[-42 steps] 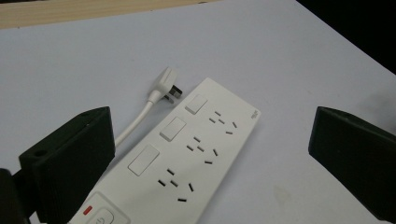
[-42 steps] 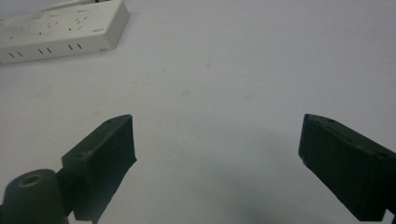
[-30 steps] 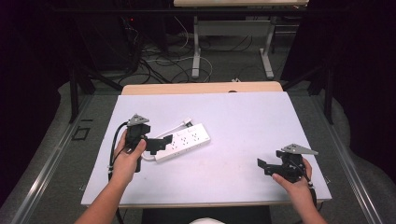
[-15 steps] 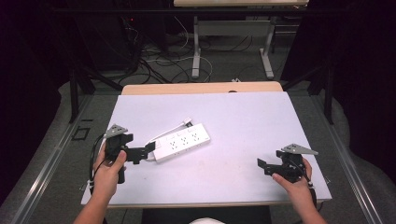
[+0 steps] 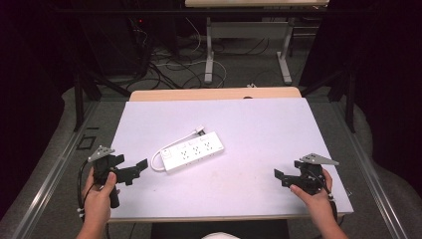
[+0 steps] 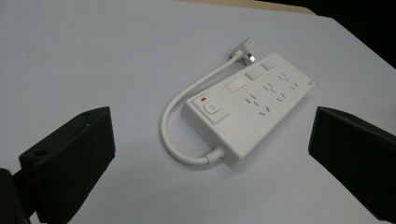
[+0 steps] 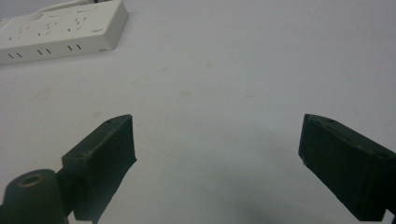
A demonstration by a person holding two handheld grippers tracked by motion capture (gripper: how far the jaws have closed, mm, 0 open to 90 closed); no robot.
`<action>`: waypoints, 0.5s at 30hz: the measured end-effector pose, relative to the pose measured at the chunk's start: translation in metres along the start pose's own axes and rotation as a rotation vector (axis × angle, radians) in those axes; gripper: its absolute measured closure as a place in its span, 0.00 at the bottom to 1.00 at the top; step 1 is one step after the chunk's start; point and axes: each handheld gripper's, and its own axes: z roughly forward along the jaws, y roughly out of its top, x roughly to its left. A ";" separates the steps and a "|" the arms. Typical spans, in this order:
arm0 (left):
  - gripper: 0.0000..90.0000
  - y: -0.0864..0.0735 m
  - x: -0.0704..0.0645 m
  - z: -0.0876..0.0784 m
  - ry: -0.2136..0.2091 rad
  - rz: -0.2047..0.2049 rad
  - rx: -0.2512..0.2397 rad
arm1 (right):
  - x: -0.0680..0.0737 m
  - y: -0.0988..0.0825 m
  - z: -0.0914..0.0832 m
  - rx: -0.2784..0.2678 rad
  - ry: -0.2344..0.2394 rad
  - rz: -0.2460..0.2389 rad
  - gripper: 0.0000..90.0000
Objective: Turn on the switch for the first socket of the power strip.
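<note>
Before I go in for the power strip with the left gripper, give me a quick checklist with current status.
1. Left gripper jaws wide open: ok.
2. Power strip lying flat on the table, sockets up: ok.
3. Nothing between left gripper and strip: ok.
4. Cord looped close beside the strip, plug at its far end: ok.
5. Right gripper open, well apart from the strip: ok.
6. Switch on or off: cannot tell.

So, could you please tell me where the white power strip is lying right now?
In the high view, the white plastic power strip lies flat on the white table, left of centre, just ahead of the open left gripper and apart from it.
</note>
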 end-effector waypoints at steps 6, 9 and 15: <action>0.00 -0.013 0.009 0.000 0.026 -0.039 -0.009 | 0.000 0.000 0.000 -0.001 -0.003 -0.001 0.11; 0.00 -0.018 0.013 0.001 0.034 -0.043 -0.006 | 0.000 0.000 0.000 0.001 -0.002 0.001 0.11; 0.00 -0.028 0.021 0.004 0.053 -0.057 0.003 | 0.000 0.000 0.000 0.001 -0.001 0.002 0.11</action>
